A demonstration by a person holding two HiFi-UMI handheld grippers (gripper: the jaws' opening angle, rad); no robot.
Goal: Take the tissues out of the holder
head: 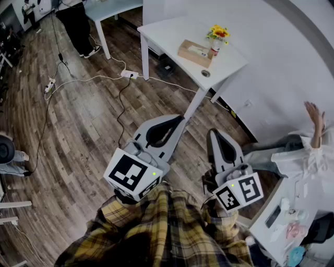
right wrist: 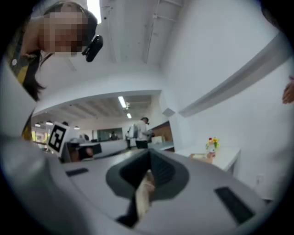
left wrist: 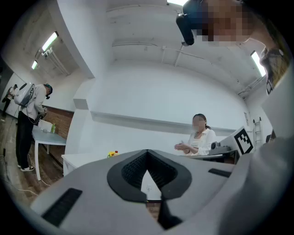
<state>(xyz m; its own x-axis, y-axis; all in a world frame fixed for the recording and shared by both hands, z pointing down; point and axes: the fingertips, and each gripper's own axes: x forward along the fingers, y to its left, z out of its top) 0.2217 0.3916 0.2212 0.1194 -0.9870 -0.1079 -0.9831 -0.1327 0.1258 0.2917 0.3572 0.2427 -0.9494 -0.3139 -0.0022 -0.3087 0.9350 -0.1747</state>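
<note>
A wooden tissue holder (head: 194, 53) lies on a white table (head: 167, 31) across the room, beside a small vase of yellow flowers (head: 218, 33). In the right gripper view the holder (right wrist: 200, 156) and flowers (right wrist: 212, 143) are small and far off. Both grippers are held close to my body over the wood floor, well short of the table. My left gripper (head: 182, 118) is shut with nothing in it, its tips meeting (left wrist: 147, 150). The tips of my right gripper (head: 213, 131) also meet (right wrist: 149, 152). A pale strip shows in the gap behind them; I cannot tell what it is.
A seated person (head: 308, 151) in white is at the right by a cluttered desk (head: 284, 219). Cables and a power strip (head: 129, 74) run over the floor before the table. Another person (head: 75, 21) stands at the far left by a second table (head: 112, 8).
</note>
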